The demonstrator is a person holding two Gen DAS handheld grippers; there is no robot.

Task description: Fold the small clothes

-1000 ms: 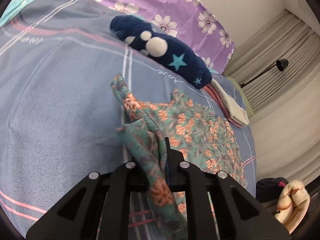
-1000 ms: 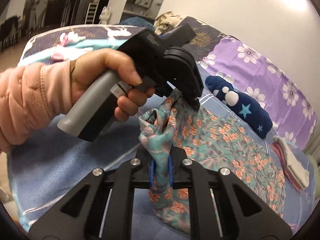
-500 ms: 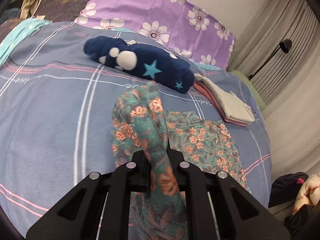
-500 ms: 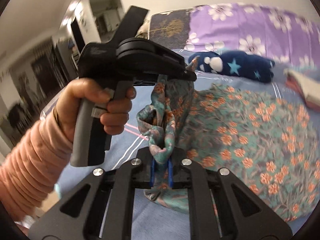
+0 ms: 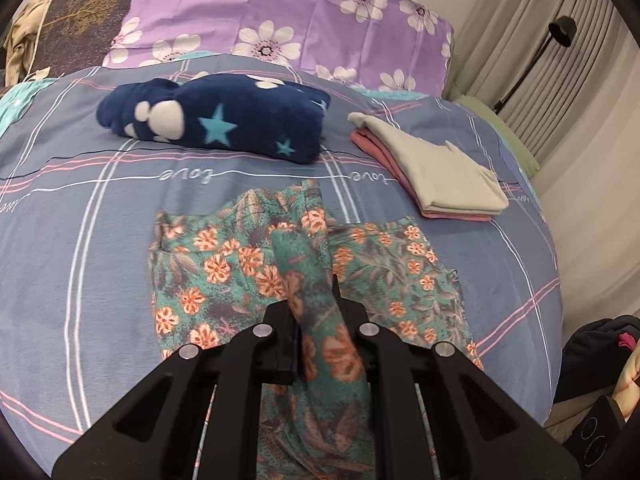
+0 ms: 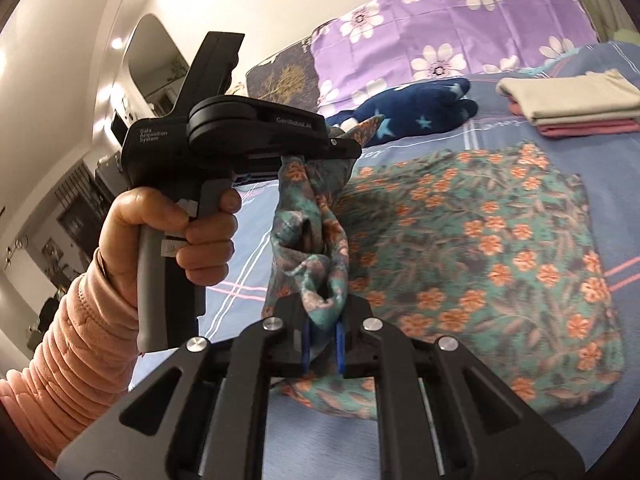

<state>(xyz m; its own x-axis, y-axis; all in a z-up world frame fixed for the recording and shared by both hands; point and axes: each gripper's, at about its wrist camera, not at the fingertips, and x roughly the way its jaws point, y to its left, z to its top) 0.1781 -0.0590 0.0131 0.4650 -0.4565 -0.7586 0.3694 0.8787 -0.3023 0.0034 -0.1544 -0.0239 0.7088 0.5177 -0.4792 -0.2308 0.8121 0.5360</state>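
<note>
Counts by kind. One floral garment (image 5: 224,264), green with orange blossoms. One navy plush item (image 5: 224,120) with stars and white spots. One stack of folded cloths (image 5: 436,168), in which two layers can be told apart: one pale on top, one pink beneath; further layers cannot be made out. Two pillows at the head of the bed: one purple with white flowers (image 5: 304,12), one dark with a gold tree (image 5: 80,24). One black floor lamp (image 5: 560,32). Two tools: left tool (image 5: 316,320) and right tool (image 6: 322,336). One hand (image 6: 168,236) visible, in a pink sleeve (image 6: 76,352).
</note>
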